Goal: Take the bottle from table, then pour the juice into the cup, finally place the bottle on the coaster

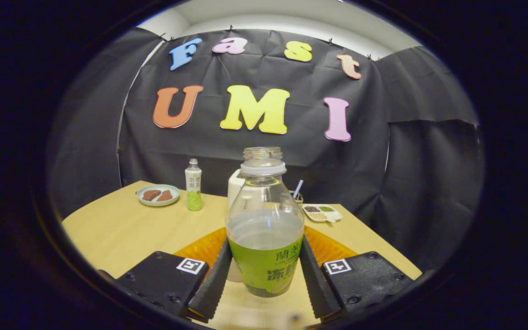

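The gripper clamps the open bottle between both fingers, over the tan table. An orange coaster lies just behind. Farther back: a small bottle, a plate, black cloth wall.

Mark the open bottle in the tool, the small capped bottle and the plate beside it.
open bottle (264,229): gripper view, clear body above the green label, between the tool's fingers.
small capped bottle (193,183): gripper view, mid-body, far across the table.
plate (142,200): gripper view, near rim.
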